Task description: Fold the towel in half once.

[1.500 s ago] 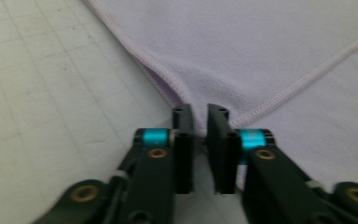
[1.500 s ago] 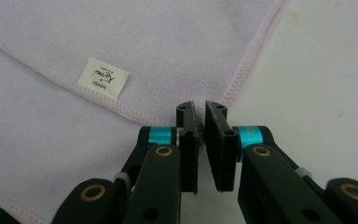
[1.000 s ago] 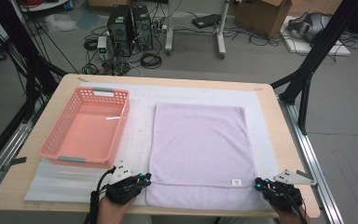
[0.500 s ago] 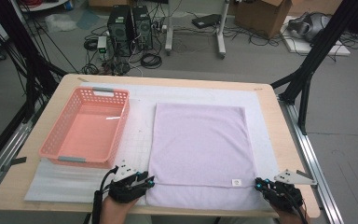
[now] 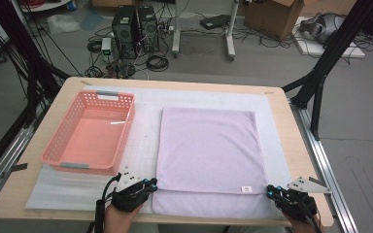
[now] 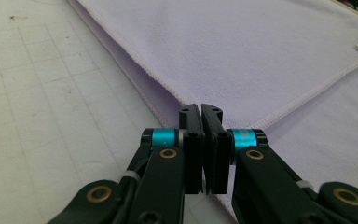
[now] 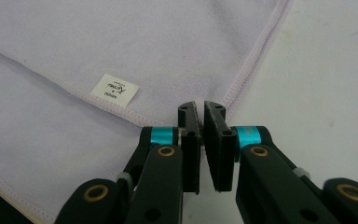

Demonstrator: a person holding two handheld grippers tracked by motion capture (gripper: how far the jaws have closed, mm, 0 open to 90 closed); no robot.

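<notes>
High view: a lilac terry towel (image 5: 206, 145) lies flat on a white gridded mat (image 5: 141, 145) on the wooden counter (image 5: 296, 145), folded so a stitched hem crosses near its front edge. A pink perforated plastic basket (image 5: 53, 154) sits left of it. The left gripper (image 5: 151, 183) has just been closing; its black fingers (image 6: 191, 121) are clenched at the upper layer's near-left corner. The right gripper (image 5: 270, 190) is clenched at the near-right corner, beside a white label (image 7: 114, 88). Whether either pinches cloth, I cannot tell.
</notes>
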